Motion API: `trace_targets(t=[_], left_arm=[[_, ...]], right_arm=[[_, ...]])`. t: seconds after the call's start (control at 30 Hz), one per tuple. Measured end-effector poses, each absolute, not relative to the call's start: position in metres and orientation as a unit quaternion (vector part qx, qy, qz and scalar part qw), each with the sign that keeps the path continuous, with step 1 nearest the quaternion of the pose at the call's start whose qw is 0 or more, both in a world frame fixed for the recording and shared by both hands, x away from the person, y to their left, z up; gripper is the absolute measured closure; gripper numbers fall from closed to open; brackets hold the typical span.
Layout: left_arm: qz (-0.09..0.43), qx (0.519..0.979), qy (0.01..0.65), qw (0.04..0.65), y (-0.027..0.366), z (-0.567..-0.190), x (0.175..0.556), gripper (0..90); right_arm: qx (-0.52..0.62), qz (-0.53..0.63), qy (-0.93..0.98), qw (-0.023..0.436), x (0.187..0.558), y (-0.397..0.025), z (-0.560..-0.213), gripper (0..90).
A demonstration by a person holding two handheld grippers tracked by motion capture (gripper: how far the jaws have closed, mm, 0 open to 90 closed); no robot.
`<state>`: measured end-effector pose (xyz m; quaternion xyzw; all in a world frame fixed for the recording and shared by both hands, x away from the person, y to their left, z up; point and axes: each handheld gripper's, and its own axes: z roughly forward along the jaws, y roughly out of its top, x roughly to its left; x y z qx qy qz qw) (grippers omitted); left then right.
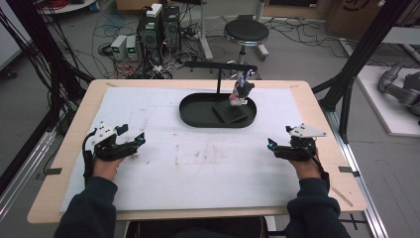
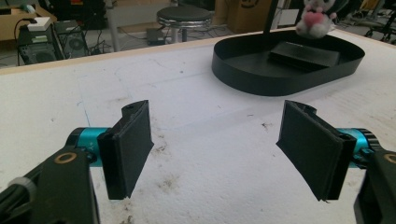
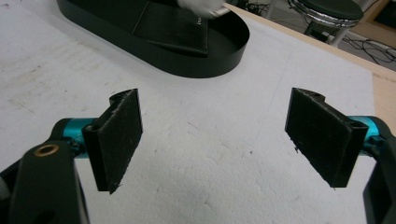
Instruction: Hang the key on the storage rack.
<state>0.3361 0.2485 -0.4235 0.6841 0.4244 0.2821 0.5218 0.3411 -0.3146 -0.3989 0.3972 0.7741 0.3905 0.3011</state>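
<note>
Over the mat (image 1: 198,163), both claws gape.

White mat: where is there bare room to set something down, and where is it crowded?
The white mat is bare across its near half, between the left gripper and the right gripper, both open. The far left corner, left of the black tray, is also free. It is crowded only inside the tray, around the plush toy and the dark slab.

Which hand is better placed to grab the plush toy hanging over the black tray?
Probably the right. The toy hangs over the tray's right end, nearer the right tool than the left tool. Both tools are open and empty.
</note>
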Motion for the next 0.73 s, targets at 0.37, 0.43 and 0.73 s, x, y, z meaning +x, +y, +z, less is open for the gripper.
trace_targets(t=[0.37,0.43,0.73], left_arm=[[0.282,0.682,0.424,0.525,0.2477,-0.4236,0.3369,25.5],[0.281,0.682,0.424,0.524,0.2476,-0.4237,0.3372,25.5],[0.282,0.681,0.428,0.523,0.2482,-0.4247,0.3384,25.5]], right_arm=[[0.397,0.383,0.777,0.304,0.3391,-0.3149,-0.4008,19.3],[0.397,0.383,0.776,0.304,0.3391,-0.3151,-0.4009,19.3],[0.400,0.385,0.775,0.301,0.3410,-0.3162,-0.4019,19.3]])
